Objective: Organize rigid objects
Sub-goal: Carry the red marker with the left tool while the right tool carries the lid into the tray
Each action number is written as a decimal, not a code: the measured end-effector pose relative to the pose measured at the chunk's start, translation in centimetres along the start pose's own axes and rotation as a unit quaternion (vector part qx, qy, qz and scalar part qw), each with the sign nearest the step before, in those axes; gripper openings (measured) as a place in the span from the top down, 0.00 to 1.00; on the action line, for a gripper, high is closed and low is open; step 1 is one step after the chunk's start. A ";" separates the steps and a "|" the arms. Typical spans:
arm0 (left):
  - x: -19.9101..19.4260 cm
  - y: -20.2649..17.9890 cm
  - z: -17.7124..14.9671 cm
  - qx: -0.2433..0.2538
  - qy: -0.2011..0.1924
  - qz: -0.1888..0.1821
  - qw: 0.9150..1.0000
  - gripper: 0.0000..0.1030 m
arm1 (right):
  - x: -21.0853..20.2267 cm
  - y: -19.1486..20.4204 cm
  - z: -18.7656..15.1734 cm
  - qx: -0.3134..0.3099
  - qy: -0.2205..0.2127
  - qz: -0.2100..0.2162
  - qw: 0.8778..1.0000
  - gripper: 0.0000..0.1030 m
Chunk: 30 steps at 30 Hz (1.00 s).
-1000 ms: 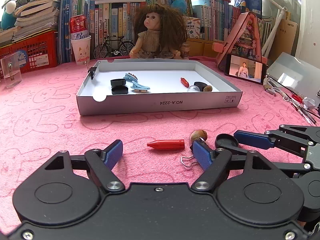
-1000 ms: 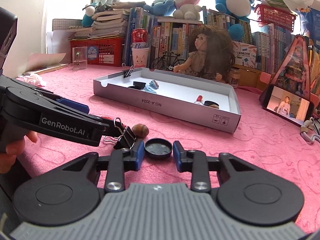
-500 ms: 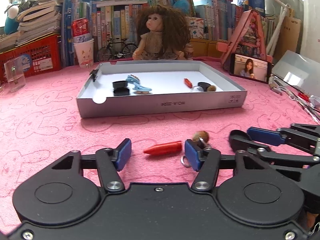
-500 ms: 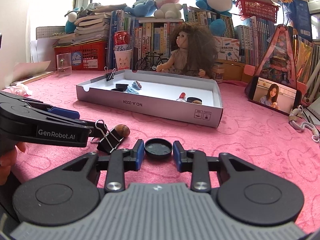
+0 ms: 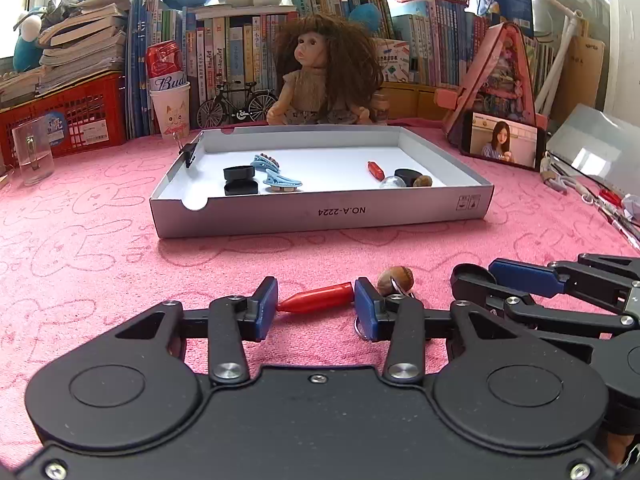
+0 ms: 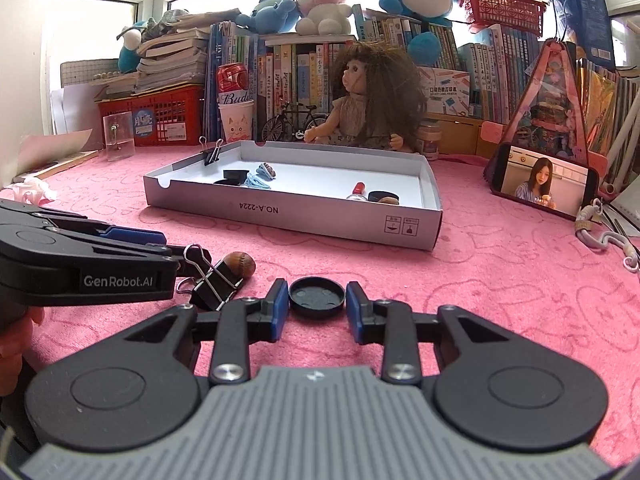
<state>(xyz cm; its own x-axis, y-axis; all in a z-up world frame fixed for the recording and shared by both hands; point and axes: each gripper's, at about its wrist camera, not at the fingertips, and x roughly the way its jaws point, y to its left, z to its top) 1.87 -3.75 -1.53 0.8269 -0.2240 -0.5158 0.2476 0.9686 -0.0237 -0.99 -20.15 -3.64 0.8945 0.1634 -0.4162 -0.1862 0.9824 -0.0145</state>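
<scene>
A red crayon-like stick lies between the pads of my left gripper, whose jaws touch both of its ends. A brown nut and a black binder clip lie just to the right of it. My right gripper holds a round black cap between its pads just above the pink cloth. The grey box tray beyond holds black caps, blue hair clips, a red stick and a nut.
A doll, a toy bicycle, a paper cup with a can, books and a red basket stand behind the tray. A phone leans at the right. A glass stands far left. Pens and cords lie at the right edge.
My left gripper's jaws have closed in from wide open onto the ends of the red stick. The right gripper has stayed around the black cap while the view shifted a little.
</scene>
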 end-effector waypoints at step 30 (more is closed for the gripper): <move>0.5 2.6 4.9 -0.024 -0.037 0.011 0.999 0.62 | 1.4 -1.5 4.5 0.039 -0.031 -0.018 0.999 0.64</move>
<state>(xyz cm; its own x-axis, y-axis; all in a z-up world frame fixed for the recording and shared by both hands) 5.39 -1.84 2.39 0.8676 -0.2088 -0.4514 0.2065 0.9769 -0.0549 2.35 -21.03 -0.07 0.9239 0.1304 -0.3598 -0.1231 0.9915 0.0431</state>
